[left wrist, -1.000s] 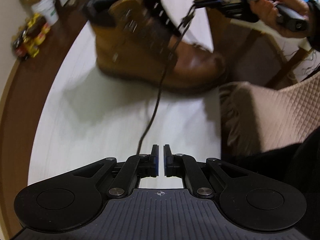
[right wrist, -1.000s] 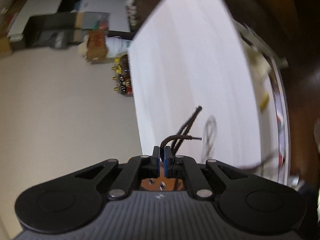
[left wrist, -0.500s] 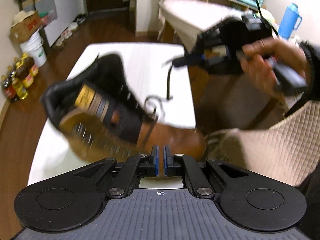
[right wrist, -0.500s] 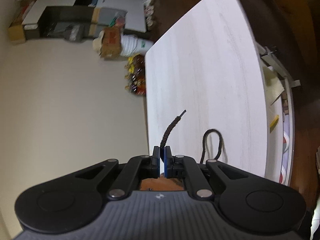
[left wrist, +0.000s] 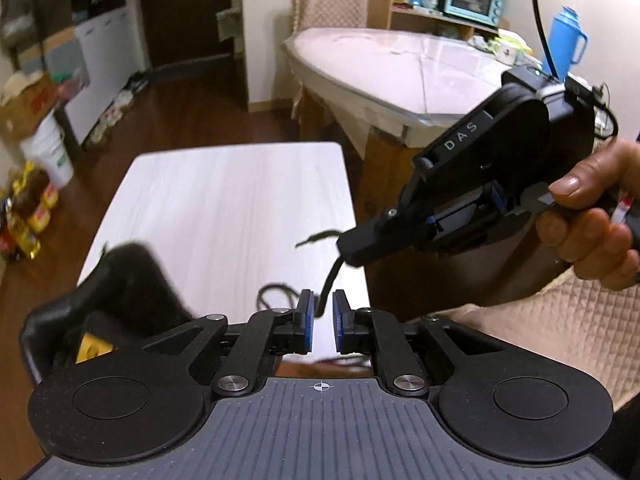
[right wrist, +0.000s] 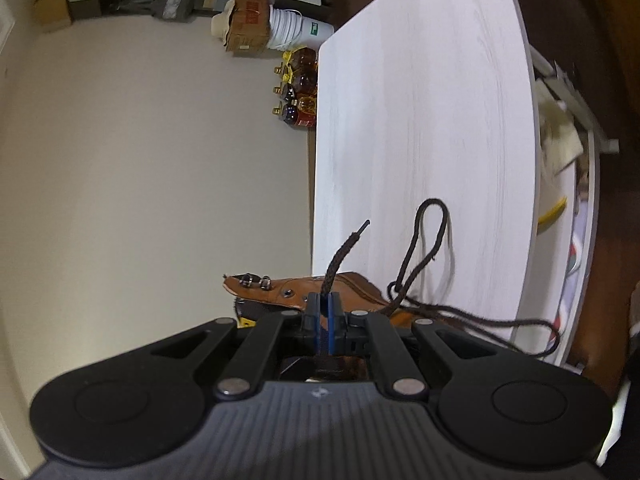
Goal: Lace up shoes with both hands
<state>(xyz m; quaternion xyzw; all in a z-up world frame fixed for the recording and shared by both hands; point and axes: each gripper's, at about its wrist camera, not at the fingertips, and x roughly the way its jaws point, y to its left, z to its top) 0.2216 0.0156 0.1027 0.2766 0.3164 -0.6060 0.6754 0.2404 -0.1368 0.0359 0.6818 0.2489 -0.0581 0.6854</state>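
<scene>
The brown leather boot point(right wrist: 320, 292) lies on the white table point(right wrist: 420, 120); in the left wrist view only its dark padded collar point(left wrist: 120, 280) shows, blurred, at lower left. My right gripper point(right wrist: 327, 300) is shut on the dark brown lace point(right wrist: 340, 256), whose tip pokes out past the pads. More lace forms a loop point(right wrist: 432, 236) on the table. In the left wrist view a hand point(left wrist: 592, 232) holds the right gripper point(left wrist: 346, 248) up at right, and the lace point(left wrist: 332, 276) hangs from it toward my left gripper point(left wrist: 322, 320). Its jaws are opening, the lace at their gap, pads not pressing.
Bottles point(left wrist: 24, 216) and a white bucket point(left wrist: 48, 152) stand on the floor left of the table. A second covered table point(left wrist: 400, 72) is behind, with a blue jug point(left wrist: 564, 40). A quilted beige cover point(left wrist: 560, 320) lies at lower right.
My left gripper drew back from the boot and tipped upward, so the boot slid to the lower left of its view, and its jaws went from shut to parted. The right gripper kept the lace end.
</scene>
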